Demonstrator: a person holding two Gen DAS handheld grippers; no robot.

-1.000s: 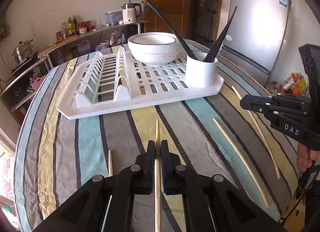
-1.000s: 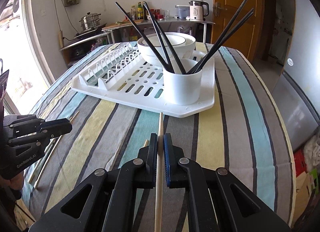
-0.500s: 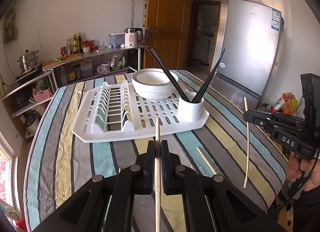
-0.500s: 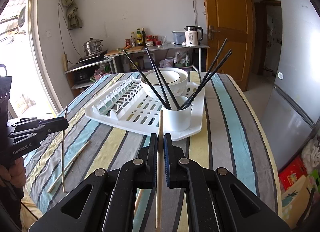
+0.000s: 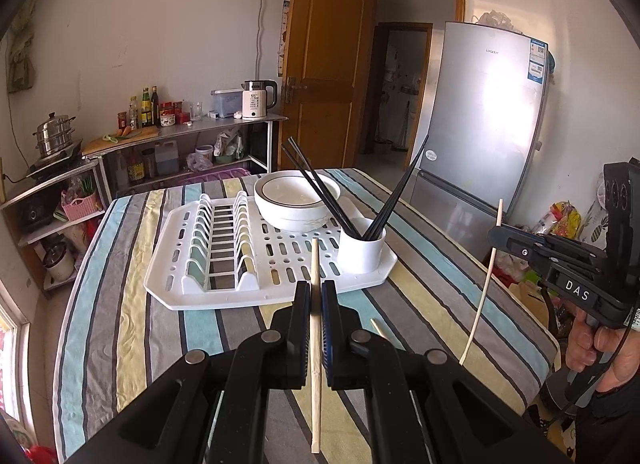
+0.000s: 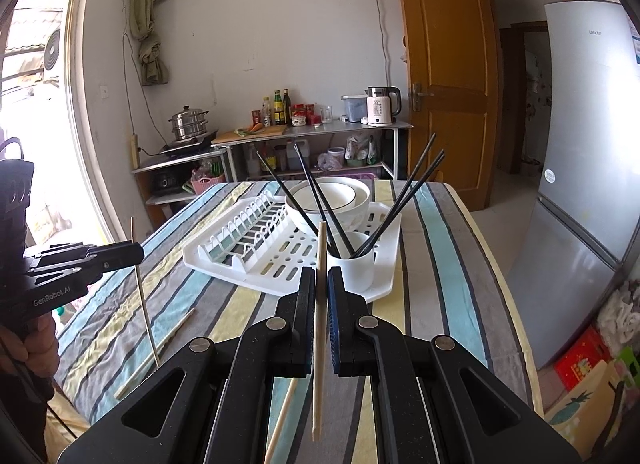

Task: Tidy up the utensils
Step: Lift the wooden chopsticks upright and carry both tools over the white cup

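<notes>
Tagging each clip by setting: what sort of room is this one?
Most likely a home kitchen with a dining table: a tall silver refrigerator, a metal shelf with a white electric kettle and a steel steamer pot, and a white plastic dish-drying rack.

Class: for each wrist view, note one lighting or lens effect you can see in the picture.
Left wrist view: sun glare washes out the fridge door; fisheye corners go black. Right wrist view: the window is blown out white, and the door frame bows.

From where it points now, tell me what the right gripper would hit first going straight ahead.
Probably the white cup of black chopsticks on the drying rack. The right gripper, shut on a wooden chopstick, aims just left of it; depth is unclear.
</notes>
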